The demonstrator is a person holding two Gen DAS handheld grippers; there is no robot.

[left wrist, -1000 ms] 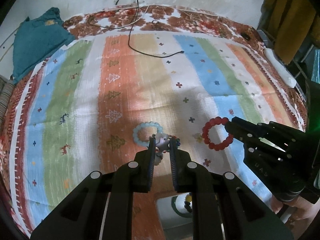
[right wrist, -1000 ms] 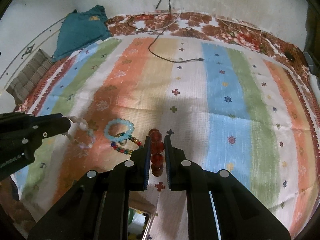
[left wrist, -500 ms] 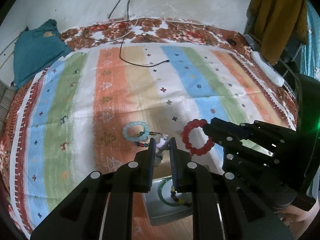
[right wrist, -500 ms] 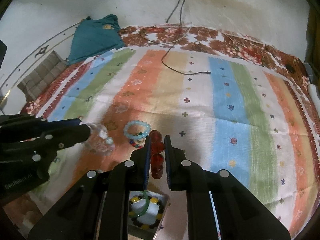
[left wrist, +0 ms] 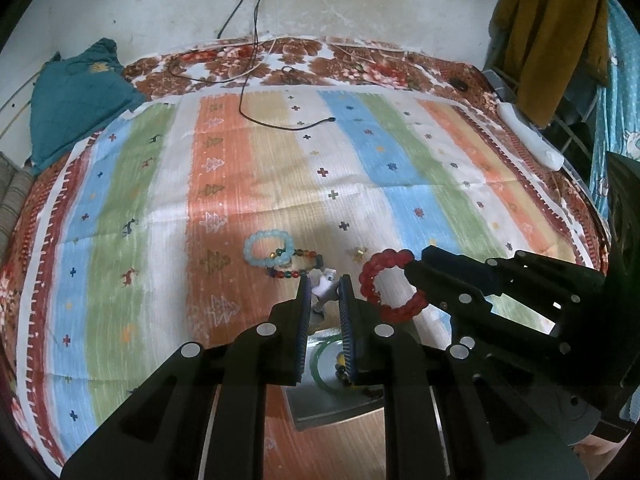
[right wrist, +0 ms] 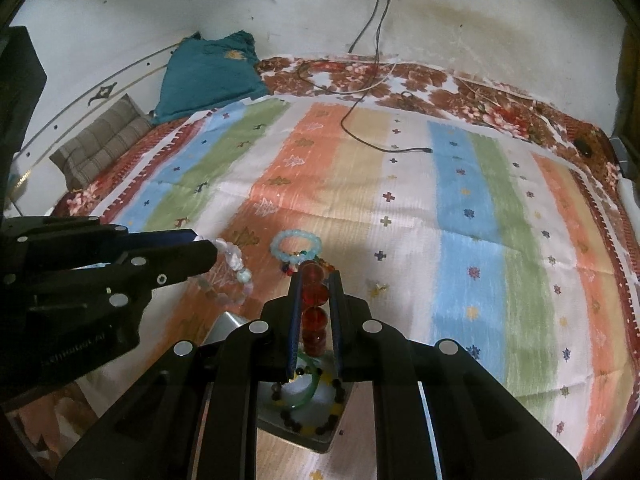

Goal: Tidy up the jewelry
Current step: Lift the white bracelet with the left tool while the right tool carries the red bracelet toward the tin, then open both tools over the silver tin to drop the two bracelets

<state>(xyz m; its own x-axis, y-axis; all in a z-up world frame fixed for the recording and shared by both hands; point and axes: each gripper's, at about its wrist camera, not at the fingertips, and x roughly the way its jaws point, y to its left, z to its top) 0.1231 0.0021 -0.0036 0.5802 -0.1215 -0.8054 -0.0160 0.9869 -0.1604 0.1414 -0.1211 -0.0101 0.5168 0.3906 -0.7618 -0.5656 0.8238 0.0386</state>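
left gripper point(left wrist: 324, 286) clamping pale bracelet point(right wrist: 236, 270), right gripper point(right wrist: 314, 276) clamping red bracelet point(left wrist: 386, 282)

A bed point(left wrist: 100, 240) carries everything, covered by a striped cloth point(left wrist: 400, 184) in orange, blue, green and white bands with small crosses and trees; a brown floral sheet point(left wrist: 360, 64) shows along its far edge; a teal garment point(left wrist: 76, 92) lies crumpled at the far left corner; a black cable point(left wrist: 280, 120) trails onto the stripes; a pale blue bead bracelet point(left wrist: 267, 248) rests on the orange band, touching a multicoloured bead bracelet point(left wrist: 298, 266); a grey tray point(right wrist: 316, 432) holding bracelets sits at the near edge; a small gold piece point(left wrist: 359, 254) lies near.
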